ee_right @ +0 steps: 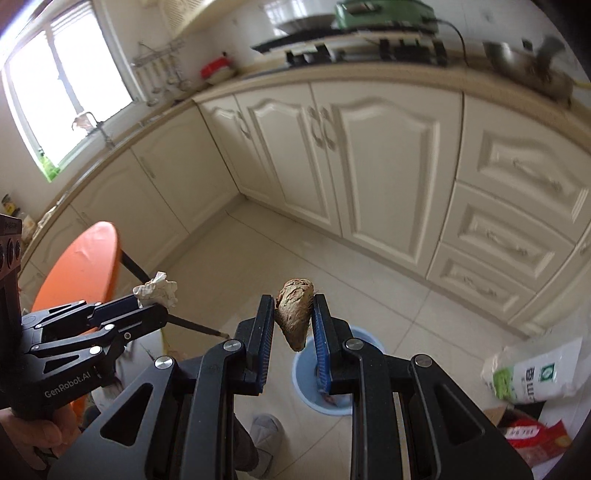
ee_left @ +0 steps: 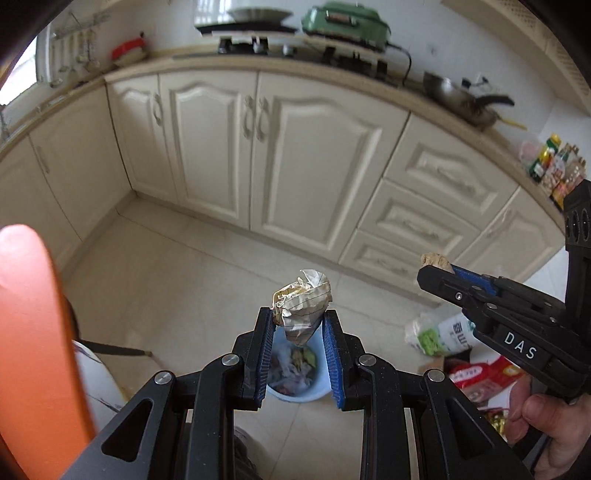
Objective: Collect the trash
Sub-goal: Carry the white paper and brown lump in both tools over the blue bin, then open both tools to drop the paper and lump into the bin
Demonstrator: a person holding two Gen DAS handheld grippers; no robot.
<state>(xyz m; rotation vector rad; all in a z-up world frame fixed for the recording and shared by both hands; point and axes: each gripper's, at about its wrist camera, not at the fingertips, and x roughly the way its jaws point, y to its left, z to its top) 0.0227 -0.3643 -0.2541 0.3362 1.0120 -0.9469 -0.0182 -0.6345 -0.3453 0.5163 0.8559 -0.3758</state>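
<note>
My left gripper [ee_left: 298, 318] is shut on a crumpled ball of lined paper [ee_left: 303, 304] and holds it right above a light blue trash bin [ee_left: 295, 391] on the floor, with several scraps inside. My right gripper [ee_right: 293, 310] is shut on a brown, husk-like lump of trash [ee_right: 294, 314], above the same blue bin [ee_right: 334, 369]. The right gripper also shows in the left wrist view [ee_left: 437, 267], to the right and level with the left one. The left gripper also shows in the right wrist view [ee_right: 155, 301] with its paper ball [ee_right: 157, 290].
Cream kitchen cabinets [ee_left: 258, 155] run along the back under a counter with a stove, a green appliance [ee_left: 345, 18] and a pan [ee_left: 458, 98]. An orange round tabletop [ee_right: 79, 266] stands at left. Food bags [ee_right: 535, 373] lie on the floor at right. A slippered foot [ee_right: 264, 430] is below.
</note>
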